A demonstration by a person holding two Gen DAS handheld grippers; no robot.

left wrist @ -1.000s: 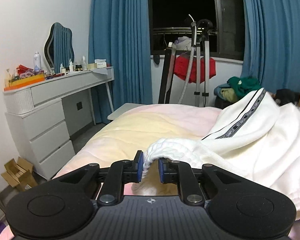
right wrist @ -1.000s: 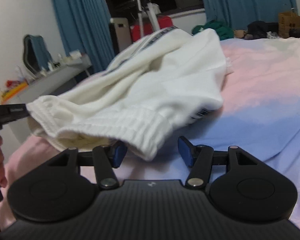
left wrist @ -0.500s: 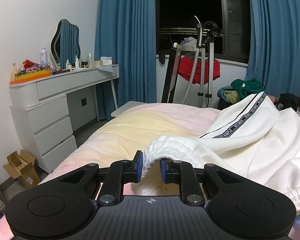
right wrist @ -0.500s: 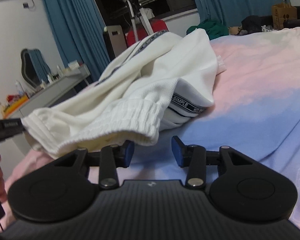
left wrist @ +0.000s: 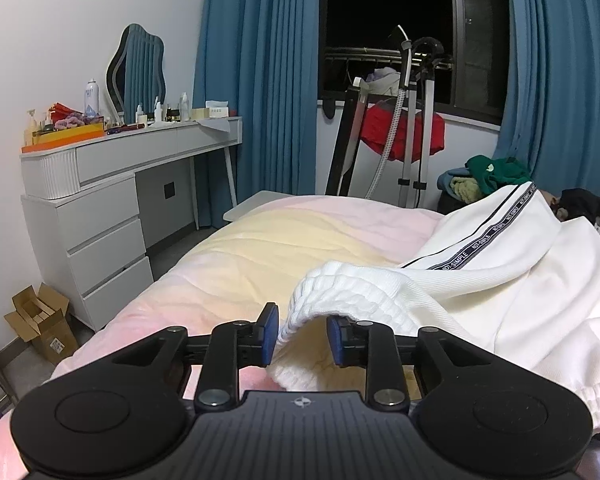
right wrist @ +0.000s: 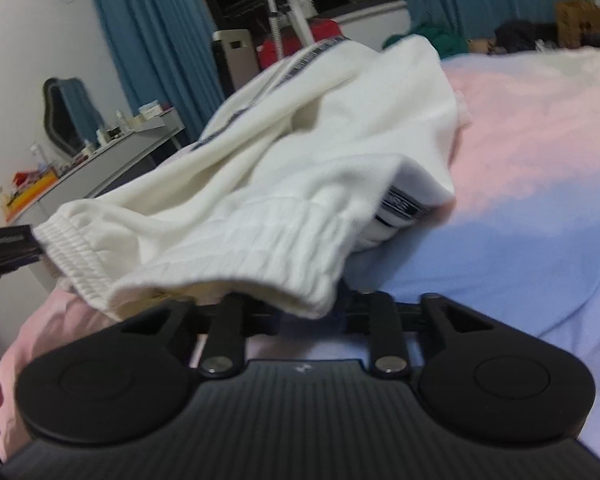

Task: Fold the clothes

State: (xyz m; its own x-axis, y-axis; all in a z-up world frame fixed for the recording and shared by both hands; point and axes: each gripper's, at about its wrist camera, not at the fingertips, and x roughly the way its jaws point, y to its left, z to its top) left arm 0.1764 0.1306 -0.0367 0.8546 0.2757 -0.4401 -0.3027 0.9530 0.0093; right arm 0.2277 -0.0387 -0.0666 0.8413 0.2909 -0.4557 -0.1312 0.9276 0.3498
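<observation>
Now the left gripper [left wrist: 302, 338] has been opening, its blue pads apart around the white trousers' [left wrist: 500, 280] waistband on the bed [left wrist: 260, 248]. The right gripper [right wrist: 312, 314] has been closing (fingertips hidden under the waistband; grip cannot be confirmed, view blurred).

The black stripe [left wrist: 485, 236] running down the white garment [left wrist: 540, 296] reads "NO SIMPLE", repeated along its length. The print on the cardboard box [left wrist: 44, 328] is too small to read.
</observation>
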